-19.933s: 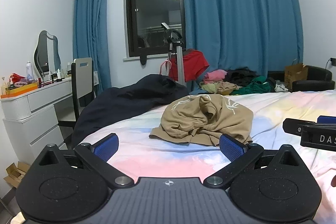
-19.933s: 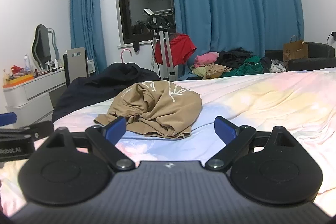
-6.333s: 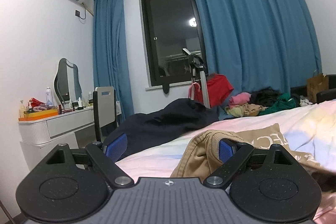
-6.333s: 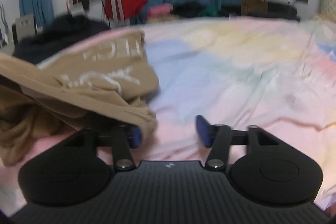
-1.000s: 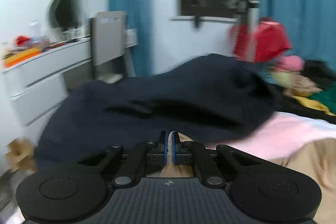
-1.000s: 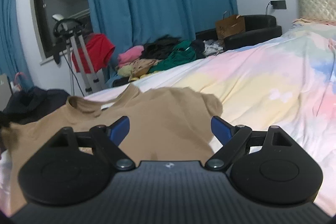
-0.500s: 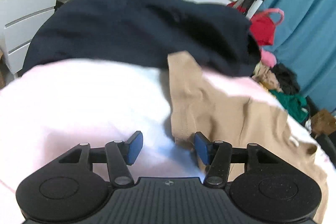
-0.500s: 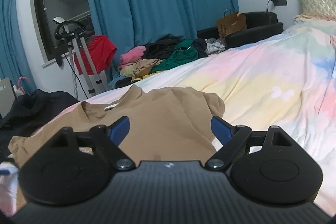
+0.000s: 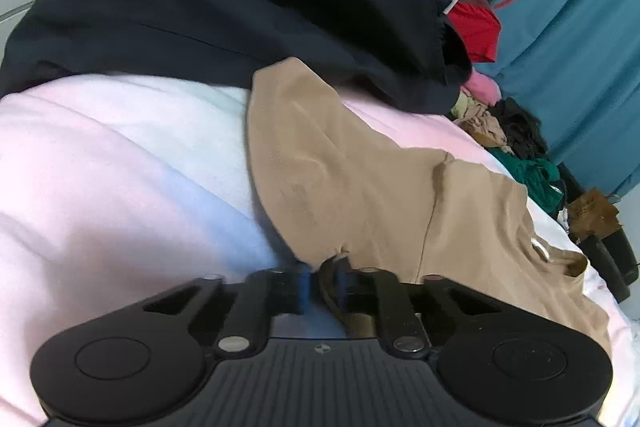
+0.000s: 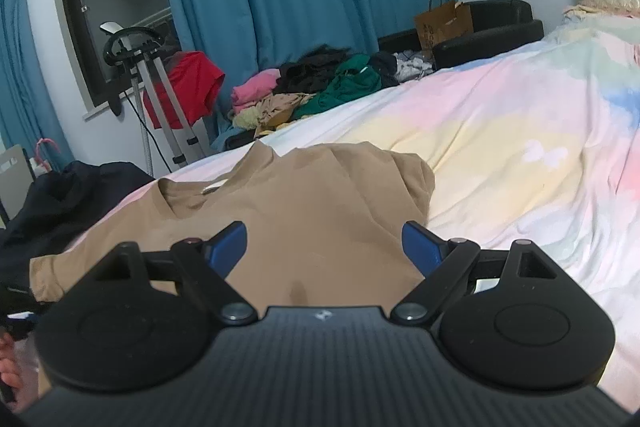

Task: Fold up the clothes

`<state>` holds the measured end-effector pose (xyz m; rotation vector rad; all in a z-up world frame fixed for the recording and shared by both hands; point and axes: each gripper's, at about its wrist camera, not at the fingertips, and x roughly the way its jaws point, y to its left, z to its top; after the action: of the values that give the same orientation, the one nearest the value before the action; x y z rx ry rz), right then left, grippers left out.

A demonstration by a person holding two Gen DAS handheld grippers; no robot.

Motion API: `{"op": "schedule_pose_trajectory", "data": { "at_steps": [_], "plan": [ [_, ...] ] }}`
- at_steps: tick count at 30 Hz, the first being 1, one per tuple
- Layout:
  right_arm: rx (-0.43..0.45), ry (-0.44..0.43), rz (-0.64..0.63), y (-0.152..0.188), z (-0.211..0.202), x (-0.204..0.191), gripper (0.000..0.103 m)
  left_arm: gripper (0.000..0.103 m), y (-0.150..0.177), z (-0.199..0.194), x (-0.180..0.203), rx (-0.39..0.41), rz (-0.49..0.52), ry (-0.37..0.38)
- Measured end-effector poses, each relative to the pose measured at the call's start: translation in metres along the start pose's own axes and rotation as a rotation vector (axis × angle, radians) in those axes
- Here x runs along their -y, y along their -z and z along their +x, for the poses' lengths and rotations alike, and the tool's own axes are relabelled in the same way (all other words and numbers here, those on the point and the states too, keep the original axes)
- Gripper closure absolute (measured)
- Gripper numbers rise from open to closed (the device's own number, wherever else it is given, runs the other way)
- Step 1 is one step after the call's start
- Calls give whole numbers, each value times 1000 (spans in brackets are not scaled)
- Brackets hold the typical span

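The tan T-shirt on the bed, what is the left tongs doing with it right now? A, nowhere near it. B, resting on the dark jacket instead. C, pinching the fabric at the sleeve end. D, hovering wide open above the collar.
C: in the left wrist view the left tongs are closed to a narrow gap with a bit of the tan T-shirt caught between the blue pads, at the underarm edge of the sleeve.
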<state>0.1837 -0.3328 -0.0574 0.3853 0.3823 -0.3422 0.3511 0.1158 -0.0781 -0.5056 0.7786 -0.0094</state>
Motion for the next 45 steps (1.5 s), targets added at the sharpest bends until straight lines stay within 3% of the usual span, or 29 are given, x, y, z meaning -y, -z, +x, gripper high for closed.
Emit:
{"op": "schedule_pose_trajectory", "data": {
  "at_steps": [4,6,9,10,13,18,22,27,29,32,34,35,37,39,45],
  "plan": [
    [6,1,11,-1,0,2,17,92,-26,-11,1,74,43,-128],
    [5,1,15,0,2,2,17,86,-25,-11,6,106,88,-224],
    [-25,-7,10,4,6,0,17,78,-13,-15,8,110,109,-241],
    [-27,-10,5,4,6,-1,17,78,-5,-25,8,114,123,-235],
    [-13,-16,-15,3,-1,-1,17,61,19,-55,9,73,143,-177],
    [16,-22,-42,1,-17,-1,17,46,82,-140,2,-16,193,-38],
    [11,-30,-102,0,-34,-6,17,46,143,-193,-12,-145,217,20],
    [14,-46,-123,-2,-75,-4,17,46,189,-232,-22,-252,223,113],
    [12,-45,-123,-2,-93,1,17,46,205,-237,-19,-283,270,143],
    [20,-46,-117,-3,-116,8,17,46,225,-235,-14,-329,353,145],
    [32,-39,-115,-4,-127,11,17,46,237,-231,-11,-349,397,104],
    [34,-32,-114,-4,-131,13,17,50,243,-230,-10,-357,421,73],
    [33,-18,-106,-3,-135,16,17,59,237,-238,-17,-350,386,79],
    [25,-5,-101,1,-135,20,17,93,231,-245,-23,-343,352,85],
    [5,14,-94,5,-130,24,17,99,209,-269,-44,-320,254,77]
  ]
}}
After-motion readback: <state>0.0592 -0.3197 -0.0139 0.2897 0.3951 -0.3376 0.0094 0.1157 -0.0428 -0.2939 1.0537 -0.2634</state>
